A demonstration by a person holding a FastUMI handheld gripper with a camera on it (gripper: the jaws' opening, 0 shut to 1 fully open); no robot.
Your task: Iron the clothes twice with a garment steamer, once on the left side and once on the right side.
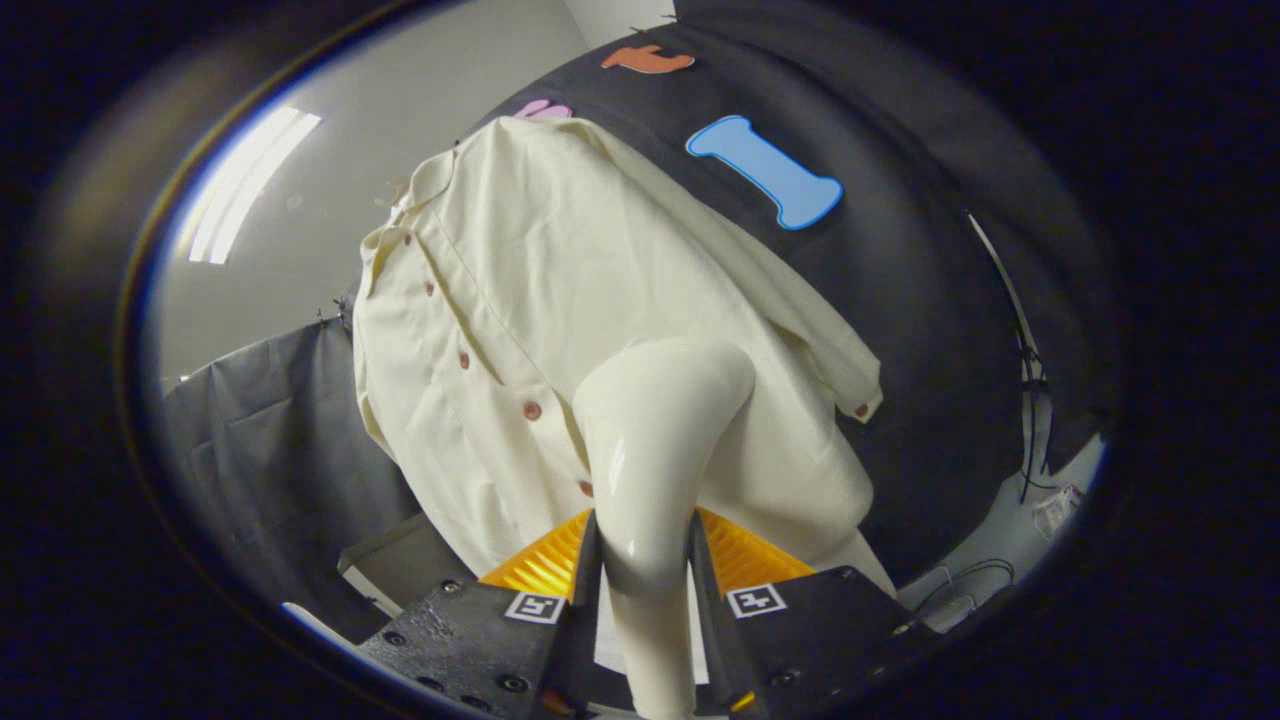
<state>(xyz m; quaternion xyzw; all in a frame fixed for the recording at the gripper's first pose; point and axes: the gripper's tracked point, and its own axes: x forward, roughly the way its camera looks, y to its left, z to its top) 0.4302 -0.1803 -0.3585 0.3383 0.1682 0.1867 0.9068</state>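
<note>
steamer in the grip, shirt waiting ahead

between our fingers sits the steamer (pixel 655 450), a smooth pale body that rises from the gripper (pixel 645 560) and bends forward at its head. both fingers press on its neck from either side, so we have it clamped firmly. the head points toward the shirt (pixel 500 300) and overlaps its lower front as we see it; whether it touches the cloth we cannot tell.

the shirt hangs just beyond the steamer, cream, buttoned down the front with a row of reddish buttons (pixel 531 410), its collar at the top and one sleeve (pixel 800 330) trailing off to the side against the black cloth wall (pixel 950 300). a grey cloth (pixel 260 430) hangs to the other side, and some cables (pixel 1030 400) run down near the wall.

as for progress, we judge the pick-up done, since the steamer is in hand and aimed. nothing here tells us whether a pass is finished: the fabric shows soft folds on both halves. we reckon the work is early, with the head low near the placket, and that both the left and right strokes may remain.
</note>
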